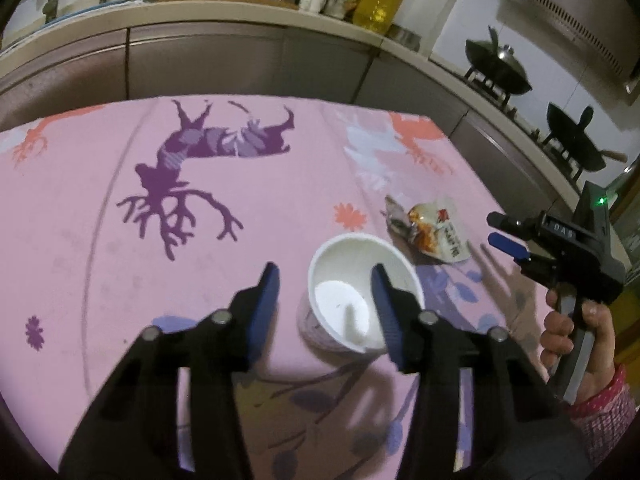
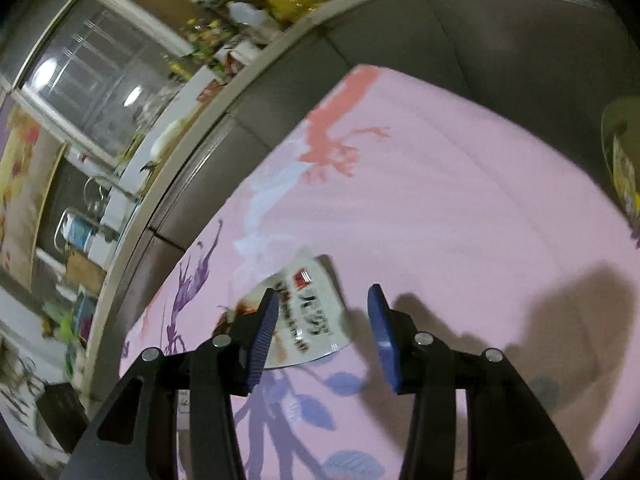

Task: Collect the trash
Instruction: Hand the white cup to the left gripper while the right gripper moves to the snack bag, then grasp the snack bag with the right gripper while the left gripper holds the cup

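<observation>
Viewing along the left gripper (image 1: 324,280), its blue-padded fingers (image 1: 267,284) are seen spread apart with nothing pressed between them. A white paper cup (image 1: 360,292) stands upright on the pink patterned cloth (image 1: 100,208) covering the worktop; the right-hand finger overlaps the cup's rim in the picture, but contact cannot be confirmed. The cup interior appears white and bare.

Just beyond the cup, a crumpled snack wrapper (image 1: 436,232) is noted lying flat on the cloth, a little apart from the cup. At the right edge of the left wrist view, the right gripper (image 1: 500,232) is seen held by a hand (image 1: 576,332) with a red dotted sleeve (image 1: 604,412), its fingers parted and aimed toward the wrapper.

In the right wrist view, the right gripper (image 2: 322,300) is open above the cloth (image 2: 460,200). The wrapper (image 2: 304,312) lies partly behind the left-hand finger (image 2: 264,328) and partly in the gap; no pad is seen pressing on it.

Farther back, grey cabinets (image 1: 200,64), a cluttered counter with an oil bottle (image 1: 378,4), and two woks (image 1: 500,68) on a stove are recorded.
</observation>
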Demonstrator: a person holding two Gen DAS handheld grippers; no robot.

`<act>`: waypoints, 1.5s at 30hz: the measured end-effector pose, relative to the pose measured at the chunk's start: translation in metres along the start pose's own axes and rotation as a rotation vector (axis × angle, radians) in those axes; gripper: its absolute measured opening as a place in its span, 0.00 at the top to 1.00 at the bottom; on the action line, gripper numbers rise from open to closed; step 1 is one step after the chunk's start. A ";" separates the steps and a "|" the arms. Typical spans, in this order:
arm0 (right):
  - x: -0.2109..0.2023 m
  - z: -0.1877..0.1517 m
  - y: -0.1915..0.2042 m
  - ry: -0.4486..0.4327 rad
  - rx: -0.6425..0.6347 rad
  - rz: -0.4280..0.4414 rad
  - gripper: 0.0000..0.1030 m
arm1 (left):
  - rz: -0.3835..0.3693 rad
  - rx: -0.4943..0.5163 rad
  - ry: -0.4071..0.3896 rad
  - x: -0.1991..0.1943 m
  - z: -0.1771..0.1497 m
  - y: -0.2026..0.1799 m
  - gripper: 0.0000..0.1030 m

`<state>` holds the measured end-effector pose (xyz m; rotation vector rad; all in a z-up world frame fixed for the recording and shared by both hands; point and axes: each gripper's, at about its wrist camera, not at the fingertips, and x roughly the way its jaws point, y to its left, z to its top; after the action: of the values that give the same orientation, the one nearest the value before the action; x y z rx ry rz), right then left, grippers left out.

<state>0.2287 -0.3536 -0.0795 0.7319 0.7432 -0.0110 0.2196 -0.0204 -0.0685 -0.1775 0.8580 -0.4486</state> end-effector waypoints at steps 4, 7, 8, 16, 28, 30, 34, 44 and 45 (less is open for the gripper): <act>0.011 0.010 -0.004 0.015 -0.018 0.022 0.57 | 0.023 0.008 0.028 0.011 -0.003 0.000 0.80; 0.027 0.027 -0.002 0.028 -0.070 0.048 0.57 | 0.032 -0.009 0.050 0.017 -0.005 0.003 0.88; 0.032 0.032 -0.002 0.036 -0.076 0.053 0.57 | 0.032 -0.015 0.055 0.018 -0.005 0.005 0.88; 0.050 0.035 0.006 0.138 -0.143 0.186 0.70 | 0.032 -0.029 0.064 0.020 -0.009 0.005 0.91; -0.025 -0.019 0.021 0.087 -0.165 0.248 1.00 | -0.033 -0.018 0.029 -0.004 -0.004 -0.018 0.91; -0.044 -0.018 0.021 0.046 -0.157 0.259 1.00 | -0.053 -0.015 0.021 -0.010 0.000 -0.025 0.91; -0.087 -0.007 0.015 -0.060 -0.150 0.246 1.00 | -0.075 0.025 0.009 -0.016 0.008 -0.050 0.91; -0.209 0.028 -0.073 -0.365 -0.053 0.094 1.00 | -0.201 0.223 0.038 0.025 0.046 -0.192 0.91; -0.221 0.030 -0.087 -0.398 -0.035 0.068 1.00 | -0.218 0.247 0.044 0.033 0.050 -0.211 0.91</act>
<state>0.0591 -0.4906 0.0203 0.6942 0.3378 -0.0800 0.2112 -0.2250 0.0107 -0.0333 0.8219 -0.7605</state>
